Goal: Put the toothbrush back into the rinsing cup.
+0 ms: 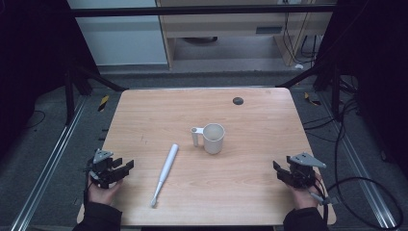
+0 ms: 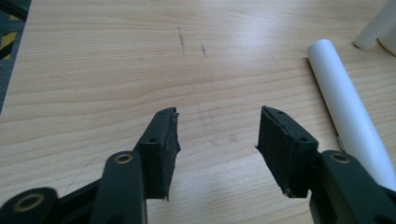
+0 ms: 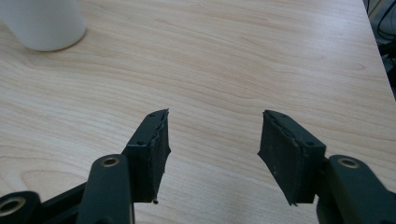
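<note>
Two sets of black tongs are resting at the near corners of the pale wooden desk (image 1: 250,192), each with its jaws standing apart and nothing between them. Starting at the left, the left tongs (image 1: 124,167) are lying at the desk's near left edge, pointing toward the middle; in the left gripper view the left tongs (image 2: 217,135) are framing bare wood. Just to their right, the slim white toothbrush-like stick (image 1: 165,173) is lying flat, well apart from either jaw pair, its long axis running diagonally from the thin tip near the person up and rightward to the blunt end, which is pointing at the white plastic mug with a side handle (image 1: 211,138). In the left gripper view that white stick (image 2: 348,114) is passing close by the right-hand jaw. Farther right, the mug is standing upright near the desk's centre, handle turned leftward. At the far right, the right tongs (image 1: 278,170) are sitting near the desk's edge, and the right tongs (image 3: 212,140) are looking past the mug's base (image 3: 44,23). Judging by position, the left hand is nearer the stick and would be crossing its axis sideways.
</note>
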{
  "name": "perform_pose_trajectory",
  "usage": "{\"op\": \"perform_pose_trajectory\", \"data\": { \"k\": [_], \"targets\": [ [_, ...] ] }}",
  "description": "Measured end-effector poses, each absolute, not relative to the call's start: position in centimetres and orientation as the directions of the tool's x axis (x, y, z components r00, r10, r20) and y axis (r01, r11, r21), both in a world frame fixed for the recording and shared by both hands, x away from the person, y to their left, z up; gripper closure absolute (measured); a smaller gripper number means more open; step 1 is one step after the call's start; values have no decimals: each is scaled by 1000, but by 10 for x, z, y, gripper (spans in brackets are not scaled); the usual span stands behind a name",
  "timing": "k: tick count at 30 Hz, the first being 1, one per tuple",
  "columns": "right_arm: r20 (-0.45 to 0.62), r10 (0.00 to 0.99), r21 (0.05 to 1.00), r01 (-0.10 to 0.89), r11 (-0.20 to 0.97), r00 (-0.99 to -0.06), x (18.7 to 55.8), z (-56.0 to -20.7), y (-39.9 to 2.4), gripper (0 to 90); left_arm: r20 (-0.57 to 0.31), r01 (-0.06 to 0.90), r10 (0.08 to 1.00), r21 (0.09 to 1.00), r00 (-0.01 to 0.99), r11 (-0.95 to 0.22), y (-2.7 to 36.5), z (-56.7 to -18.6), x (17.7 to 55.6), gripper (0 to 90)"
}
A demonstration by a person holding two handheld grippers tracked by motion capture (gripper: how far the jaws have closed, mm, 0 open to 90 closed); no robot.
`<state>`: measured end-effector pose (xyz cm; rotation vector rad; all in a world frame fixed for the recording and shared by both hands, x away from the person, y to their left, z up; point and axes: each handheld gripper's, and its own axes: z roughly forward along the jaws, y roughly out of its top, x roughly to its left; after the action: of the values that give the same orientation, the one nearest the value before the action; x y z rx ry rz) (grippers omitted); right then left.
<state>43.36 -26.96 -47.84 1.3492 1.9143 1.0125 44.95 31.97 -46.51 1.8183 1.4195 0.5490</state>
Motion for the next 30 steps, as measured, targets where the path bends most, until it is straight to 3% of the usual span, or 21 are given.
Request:
{"op": "perform_pose_trajectory", "data": {
  "k": [12, 25, 30],
  "targets": [
    [-50, 917, 848, 469, 248, -395, 423, -475, -253, 466, -116, 643, 918, 746, 379, -171, 299, -462, 441, 656],
    [-40, 909, 843, 475, 254, -414, 423, -477, -250, 482, -145, 655, 866, 716, 479, -243, 271, -460, 433, 848],
    [-36, 910, 839, 482, 252, -413, 424, -478, -250, 477, -161, 656, 839, 704, 521, -272, 256, -460, 430, 882]
  ]
}}
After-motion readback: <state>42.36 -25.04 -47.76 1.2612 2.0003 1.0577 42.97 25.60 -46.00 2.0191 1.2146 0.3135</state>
